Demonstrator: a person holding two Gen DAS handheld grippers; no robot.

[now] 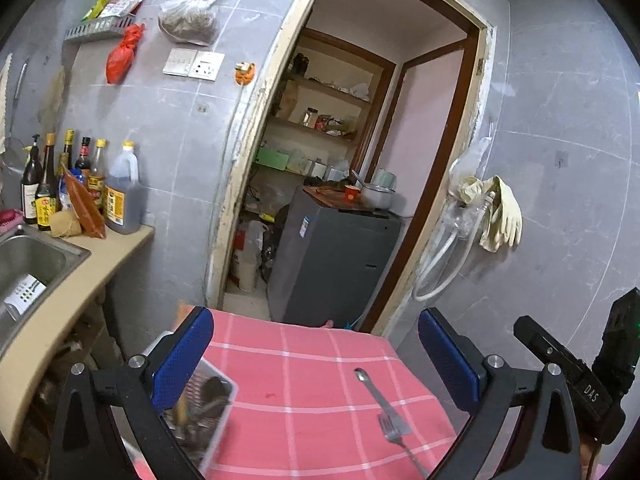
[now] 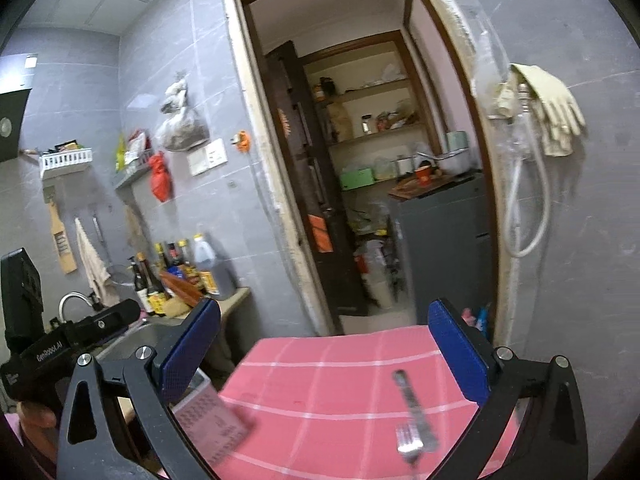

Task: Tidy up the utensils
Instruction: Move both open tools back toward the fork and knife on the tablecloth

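A pink checked cloth (image 1: 304, 364) (image 2: 340, 372) covers the small table below both grippers. On it lie a metal knife (image 1: 378, 396) (image 2: 412, 408) and a fork (image 1: 394, 438) (image 2: 408, 446), the fork's head over the knife blade. A white perforated utensil basket (image 1: 208, 408) (image 2: 212, 424) with dark utensils inside stands at the cloth's left edge, partly hidden by a blue pad. My left gripper (image 1: 316, 356) is open above the cloth with nothing between its pads. My right gripper (image 2: 326, 354) is open too, also bare.
A counter with a steel sink (image 1: 28, 256) and several sauce bottles (image 1: 84, 184) runs along the left wall. An open doorway (image 1: 352, 160) ahead leads to a grey appliance (image 1: 332, 264) and shelves. Rubber gloves (image 1: 500, 212) and a hose hang on the right wall.
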